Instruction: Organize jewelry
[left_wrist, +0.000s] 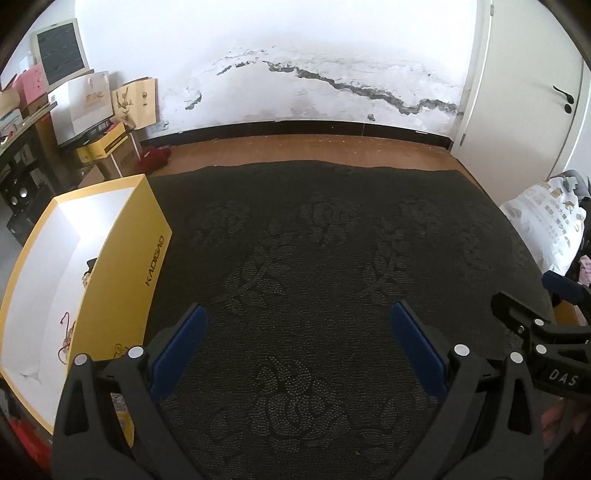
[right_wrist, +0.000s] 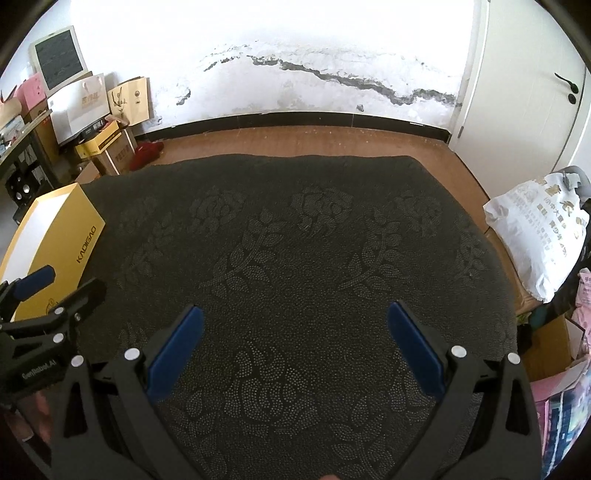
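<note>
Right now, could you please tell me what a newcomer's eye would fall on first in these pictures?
The yellow box stands out first, open on the left edge of the dark flowered cloth, with thin jewelry lying on its white floor. Next comes the long dark crack running across the white wall behind. Both the left tongs and right tongs hang open and empty above the cloth.

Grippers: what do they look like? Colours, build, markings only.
Both match: the left gripper and right gripper have black plastic linkage arms with triangular cut-outs and round silver pivot pins. The fingers carry flat blue pads. Seen from the opposite camera, the right body bears white lettering "DAS" and the left "GenRobot.AI". No cables or sleeves are visible.
</note>
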